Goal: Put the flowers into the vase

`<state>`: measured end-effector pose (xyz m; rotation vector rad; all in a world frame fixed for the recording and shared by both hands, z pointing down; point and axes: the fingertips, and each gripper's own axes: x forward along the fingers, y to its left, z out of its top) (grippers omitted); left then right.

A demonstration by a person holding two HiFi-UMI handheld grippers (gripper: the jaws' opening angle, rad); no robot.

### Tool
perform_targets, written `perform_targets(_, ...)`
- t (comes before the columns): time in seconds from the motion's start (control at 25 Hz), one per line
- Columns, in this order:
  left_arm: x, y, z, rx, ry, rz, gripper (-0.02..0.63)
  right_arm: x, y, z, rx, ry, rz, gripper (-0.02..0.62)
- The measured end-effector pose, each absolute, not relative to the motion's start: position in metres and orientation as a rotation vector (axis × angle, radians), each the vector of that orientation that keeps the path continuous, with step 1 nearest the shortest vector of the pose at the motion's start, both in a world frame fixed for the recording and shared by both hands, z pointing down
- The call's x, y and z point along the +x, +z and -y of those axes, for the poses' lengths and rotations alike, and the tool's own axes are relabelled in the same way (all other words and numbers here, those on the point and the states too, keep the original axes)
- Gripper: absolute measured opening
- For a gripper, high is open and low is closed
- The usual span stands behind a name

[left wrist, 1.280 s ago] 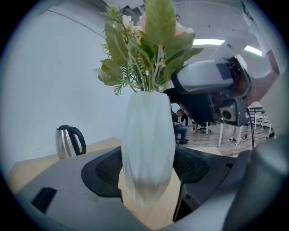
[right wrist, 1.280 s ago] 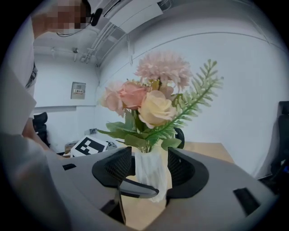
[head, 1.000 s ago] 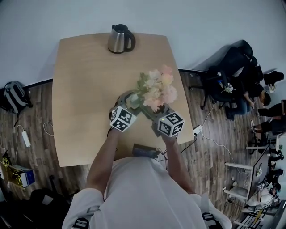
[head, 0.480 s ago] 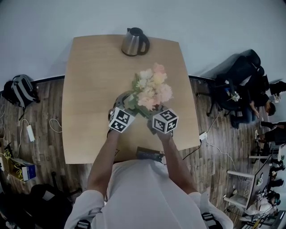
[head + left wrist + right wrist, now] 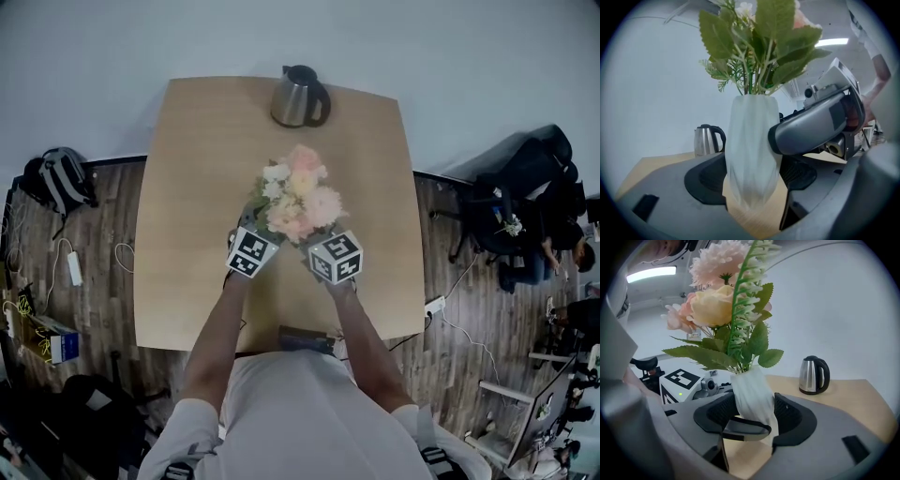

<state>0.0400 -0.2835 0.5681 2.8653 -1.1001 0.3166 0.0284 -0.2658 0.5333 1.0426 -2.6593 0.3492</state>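
A white faceted vase (image 5: pixel 752 159) holds a bunch of pink, peach and cream flowers (image 5: pixel 295 202) with green leaves (image 5: pixel 740 350). In the head view the blooms hide the vase. It stands upright between the jaws of both grippers, its base just over the wooden table (image 5: pixel 197 169). My left gripper (image 5: pixel 752 180) clasps the vase from the left, pads against its sides. From the right, my right gripper (image 5: pixel 754 420) is closed around the vase (image 5: pixel 754 399) too. One left finger (image 5: pixel 745 430) crosses in front of the vase's foot.
A steel kettle (image 5: pixel 300 97) stands at the table's far edge. A dark device (image 5: pixel 305 339) lies at the near edge by the person's body. A backpack (image 5: pixel 64 180) and cables lie on the floor at left. Seated people and chairs (image 5: pixel 534 244) are at right.
Both grippers have carried the vase of flowers leftward across the table, so it now sits nearly in line with the kettle. The grip looks unchanged.
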Motion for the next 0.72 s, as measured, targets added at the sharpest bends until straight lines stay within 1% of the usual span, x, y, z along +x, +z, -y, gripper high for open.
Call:
perform_targets(0.24, 0.051, 0.588, 0.326, 2.834, 0.393, 1.121, 0.344, 0.041, 0.553, 0.309, 1.021, 0.398, 2.68, 0.268)
perform_targets(0.52, 0.044, 0.613, 0.366, 2.781, 0.497, 1.159, 0.344, 0.036, 0.574, 0.35, 0.988, 0.453, 2.707, 0.268)
perform_targets(0.72, 0.042, 0.625, 0.39, 2.773, 0.478, 1.175, 0.344, 0.033, 0.582, 0.374, 0.99, 0.437, 2.705, 0.268)
